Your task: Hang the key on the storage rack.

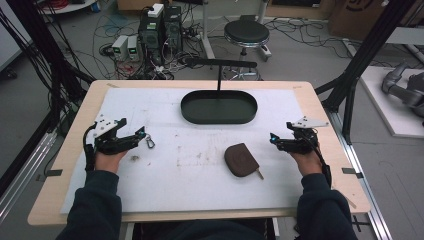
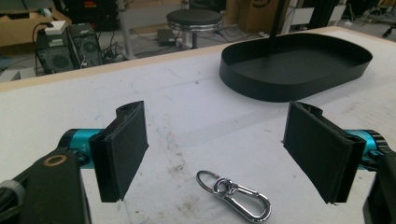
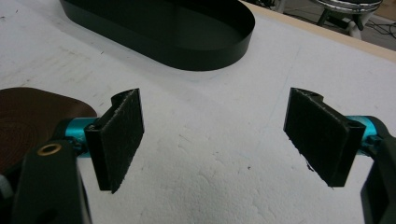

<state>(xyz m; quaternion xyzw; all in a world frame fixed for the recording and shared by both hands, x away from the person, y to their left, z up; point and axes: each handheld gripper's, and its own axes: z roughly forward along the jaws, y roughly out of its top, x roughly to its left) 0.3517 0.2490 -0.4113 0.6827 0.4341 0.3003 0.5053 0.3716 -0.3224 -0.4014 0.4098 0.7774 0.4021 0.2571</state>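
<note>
Pale wooden table (image 1: 320, 107), rounded at the corners, topped with a white foam sheet (image 1: 200, 175) of pebbly, scuffed surface, smudged with brownish marks near the middle. At the far centre, a black oval tray (image 1: 219, 107) of thin matt metal with a low upright wall, a slim black post rising from its far side; seen again in the left gripper view (image 2: 299, 70) and the right gripper view (image 3: 187, 37).

At the left, near side, left gripper (image 1: 141, 136) held in a hand (image 1: 107, 161) in a dark sleeve, jaws set wide apart and clasping nothing; flat black rectangular pads (image 2: 126, 147) with a felt-like face, backed by teal metal barrels. Just beyond the tips, on the foam, a small shiny metal snap hook (image 1: 150, 143): a swivel ring joined to an elongated sprung clip, bright chrome, lying flat between the two jaws in the left gripper view (image 2: 236, 195) but touching neither.

At the right, right gripper (image 1: 274, 140), likewise spread wide and empty, same fuzzy black pads (image 3: 122, 135), slightly frayed at the edges. Left of it and nearer, a brown pouch (image 1: 241, 159), rounded-square, leathery with faint concentric ridges, a short tan tab sticking out at its near right corner; part of it at the left edge of the right gripper view (image 3: 28, 121), behind the jaw.

Beyond the table, a black round stool (image 1: 246, 33), computer towers (image 1: 160, 30) and tangled cables on a grey floor.
</note>
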